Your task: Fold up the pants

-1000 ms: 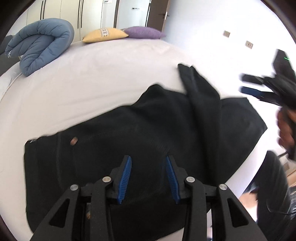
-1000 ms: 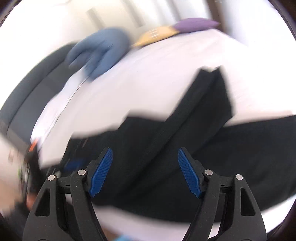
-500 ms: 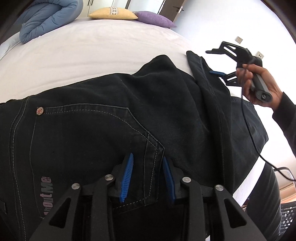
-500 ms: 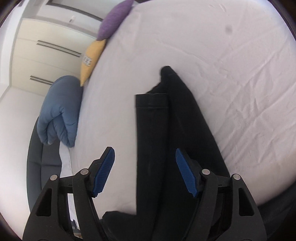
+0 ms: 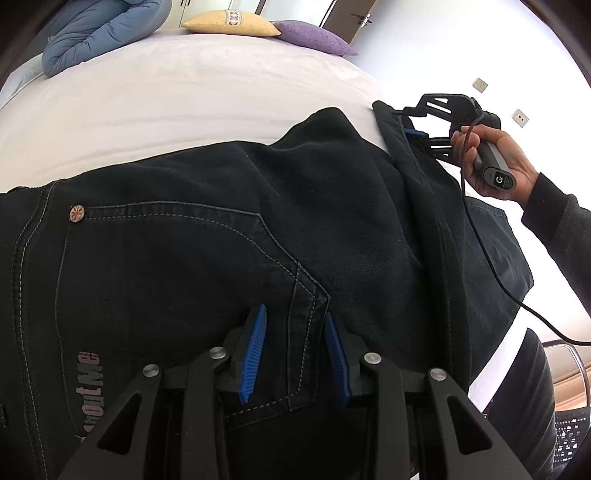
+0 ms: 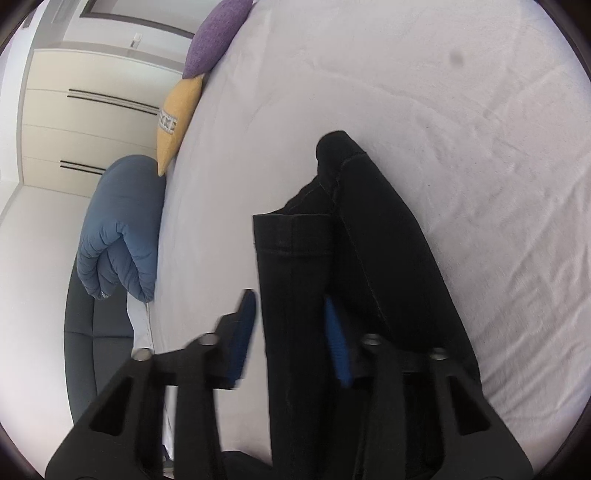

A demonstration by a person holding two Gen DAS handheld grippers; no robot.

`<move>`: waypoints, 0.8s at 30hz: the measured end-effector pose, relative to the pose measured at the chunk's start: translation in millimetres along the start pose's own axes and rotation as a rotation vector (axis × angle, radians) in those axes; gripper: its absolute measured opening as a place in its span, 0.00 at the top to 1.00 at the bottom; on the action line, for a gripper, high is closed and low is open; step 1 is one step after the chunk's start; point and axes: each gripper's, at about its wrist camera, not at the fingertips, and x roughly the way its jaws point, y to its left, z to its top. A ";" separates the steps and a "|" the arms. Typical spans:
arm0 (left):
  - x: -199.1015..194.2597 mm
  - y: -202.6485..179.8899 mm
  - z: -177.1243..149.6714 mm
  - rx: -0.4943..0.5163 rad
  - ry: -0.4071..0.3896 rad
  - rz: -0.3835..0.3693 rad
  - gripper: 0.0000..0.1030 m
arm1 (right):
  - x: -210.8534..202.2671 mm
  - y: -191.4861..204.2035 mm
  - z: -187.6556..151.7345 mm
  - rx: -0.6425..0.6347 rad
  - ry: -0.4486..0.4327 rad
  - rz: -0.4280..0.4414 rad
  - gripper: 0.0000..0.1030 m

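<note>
Pants (image 5: 229, 236): one black pair, spread across the near edge of the bed (image 5: 192, 99), seat pocket up, legs folded toward the far right.
Left gripper (image 5: 294, 345): pads parted, straddling the pocket seam; nothing clamped.
Right gripper (image 6: 291, 332): pads on either side of a folded leg near its hem; grip cannot be told, blurred.
Cushions: two, yellow (image 5: 229, 23) and purple (image 5: 314, 37), far edge.
Duvet (image 5: 99, 33): one, blue, far left.
Room: bare sheet beyond the pants.

Yellow cushion (image 5: 231, 23), purple cushion (image 5: 314, 37), blue duvet (image 5: 99, 33)
</note>
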 end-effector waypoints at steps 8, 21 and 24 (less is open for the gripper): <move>4.2 -6.5 3.3 0.006 0.010 0.019 0.67 | -47.5 10.1 -6.3 -0.080 -0.079 0.022 0.98; 16.6 -28.7 9.3 0.034 0.041 0.065 0.67 | -287.2 -55.2 -73.8 -0.022 -0.436 0.029 0.98; 22.5 -33.9 12.2 0.042 0.051 0.081 0.66 | -321.6 -84.7 -106.9 0.007 -0.475 -0.032 0.98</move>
